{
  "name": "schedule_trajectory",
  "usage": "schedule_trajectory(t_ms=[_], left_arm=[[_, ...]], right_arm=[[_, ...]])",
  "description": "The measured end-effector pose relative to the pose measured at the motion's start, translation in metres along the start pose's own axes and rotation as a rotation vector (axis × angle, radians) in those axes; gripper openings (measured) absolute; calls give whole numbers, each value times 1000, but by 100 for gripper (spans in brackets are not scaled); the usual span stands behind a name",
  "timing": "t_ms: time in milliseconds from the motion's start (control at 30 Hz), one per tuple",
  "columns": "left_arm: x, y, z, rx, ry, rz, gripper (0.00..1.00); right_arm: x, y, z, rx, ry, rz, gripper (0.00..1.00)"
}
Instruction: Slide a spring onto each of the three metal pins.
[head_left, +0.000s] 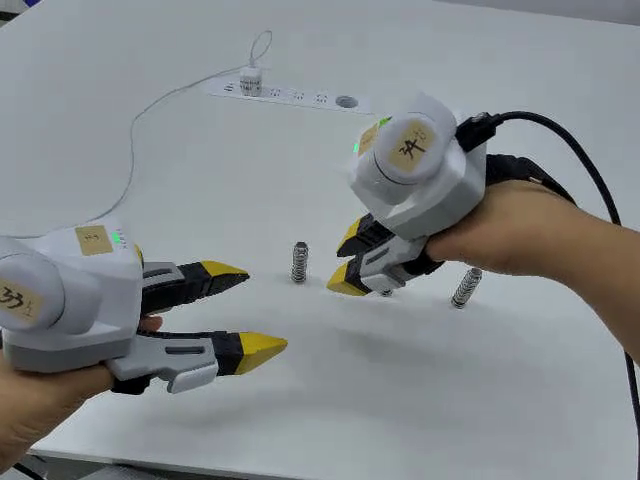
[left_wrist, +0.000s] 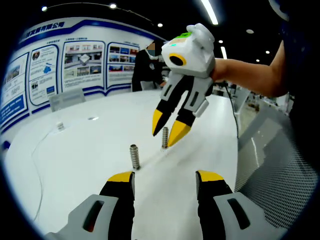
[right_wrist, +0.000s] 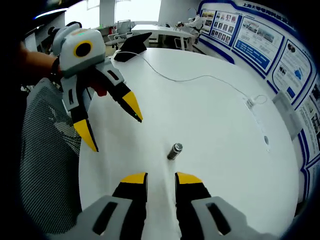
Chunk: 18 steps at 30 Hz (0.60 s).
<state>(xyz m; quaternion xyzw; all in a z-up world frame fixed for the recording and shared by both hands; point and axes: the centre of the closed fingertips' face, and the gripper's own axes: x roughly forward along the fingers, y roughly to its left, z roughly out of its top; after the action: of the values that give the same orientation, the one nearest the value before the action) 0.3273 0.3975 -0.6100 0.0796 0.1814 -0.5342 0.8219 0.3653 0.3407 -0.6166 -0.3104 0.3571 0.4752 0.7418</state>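
Spring (head_left: 466, 287) leaning behind right tongs (head_left: 342, 262), head view; left tongs (head_left: 267, 310) spread.

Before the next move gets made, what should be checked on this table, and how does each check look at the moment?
1. Left gripper open and empty: ok.
2. Right gripper empty: ok, its jaws are apart with nothing between them.
3. Upright spring standing straight between the two grippers: ok.
4. Leaning spring standing straight: not ok, it tilts.
5. Third spring, close to the right gripper's tips, fully seated on a pin: cannot tell.
6. White cable lying away from the springs: ok.
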Motion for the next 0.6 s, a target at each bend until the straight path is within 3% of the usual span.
schedule_trajectory(t_ms=[600], left_arm=[[-4, -5, 5, 5, -10, 5, 52]], right_arm=[[-22, 17, -27, 71, -75, -38, 23]])
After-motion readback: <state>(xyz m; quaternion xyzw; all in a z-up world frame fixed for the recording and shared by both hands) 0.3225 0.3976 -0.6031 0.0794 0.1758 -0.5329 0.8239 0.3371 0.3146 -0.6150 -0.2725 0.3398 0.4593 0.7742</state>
